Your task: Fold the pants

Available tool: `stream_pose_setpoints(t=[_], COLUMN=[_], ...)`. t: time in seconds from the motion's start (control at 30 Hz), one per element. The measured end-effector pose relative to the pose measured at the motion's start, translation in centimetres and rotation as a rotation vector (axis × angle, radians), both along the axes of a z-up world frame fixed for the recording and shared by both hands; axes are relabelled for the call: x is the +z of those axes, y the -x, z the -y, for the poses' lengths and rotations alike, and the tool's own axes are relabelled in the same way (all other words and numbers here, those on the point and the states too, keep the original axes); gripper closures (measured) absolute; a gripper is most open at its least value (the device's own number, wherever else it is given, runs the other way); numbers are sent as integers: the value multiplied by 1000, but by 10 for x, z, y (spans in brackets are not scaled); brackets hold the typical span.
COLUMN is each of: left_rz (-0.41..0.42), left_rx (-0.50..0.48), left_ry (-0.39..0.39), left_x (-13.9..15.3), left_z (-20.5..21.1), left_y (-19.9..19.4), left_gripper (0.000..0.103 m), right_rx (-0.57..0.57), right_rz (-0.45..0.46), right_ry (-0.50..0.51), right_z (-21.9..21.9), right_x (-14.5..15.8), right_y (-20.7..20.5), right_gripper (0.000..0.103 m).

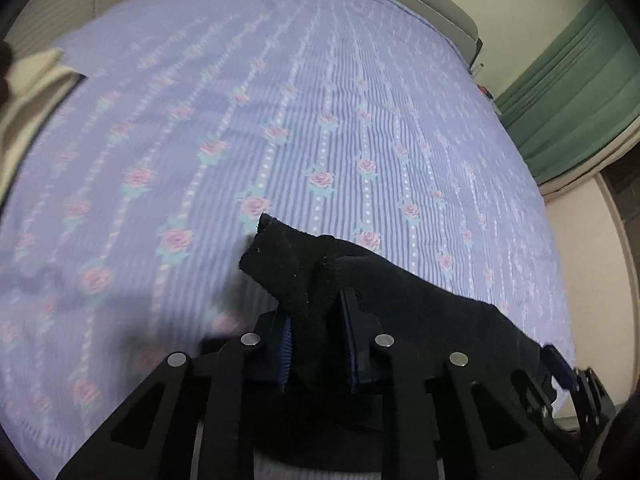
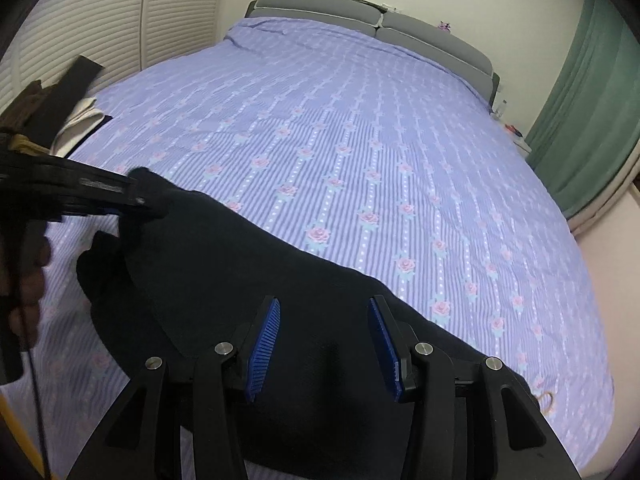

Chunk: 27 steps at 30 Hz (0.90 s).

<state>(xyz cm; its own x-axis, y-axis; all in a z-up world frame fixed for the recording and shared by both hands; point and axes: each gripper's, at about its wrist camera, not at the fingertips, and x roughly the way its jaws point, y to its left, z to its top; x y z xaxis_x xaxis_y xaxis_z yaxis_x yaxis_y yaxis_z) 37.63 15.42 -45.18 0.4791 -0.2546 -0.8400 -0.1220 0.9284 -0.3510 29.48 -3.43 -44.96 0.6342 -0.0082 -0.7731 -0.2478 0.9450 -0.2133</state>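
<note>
Your left gripper (image 1: 316,336) is pinching a bunched corner of the black pants (image 2: 248,280) between its blue pads, jaws nearly closed on the fabric. Your right gripper (image 2: 324,348) is hovering wide open over the cloth at lower centre, gripping nothing. The pants are draping across the bottom of both frames on the floral bedspread (image 2: 360,140). With only one corner being held, lifting is likely to skew the fold, or the knit may slip out.
</note>
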Motion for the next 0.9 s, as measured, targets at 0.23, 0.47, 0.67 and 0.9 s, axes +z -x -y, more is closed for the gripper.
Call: stream_pose_setpoints(t=[0.23,0.47,0.67,0.9], left_rz=[26,-38,-16,-4], left_rx=[50,146,139,160], left_ry=[-88,-69,-113,-225], left_x=[37,-20,-34,-12], left_z=[9,-4,-3,6], left_y=[65,75,68,85], left_gripper=[81,80,69,45], right_rx=[41,75,46,-51], right_rz=[0,-23,-64,-104], right_ry=[-15,-8,-28,-57], right_z=[7,11,25,60], right_x=[8,1,-11,-19], right_y=[7,17,29,44], right_gripper=[57,57,57,57])
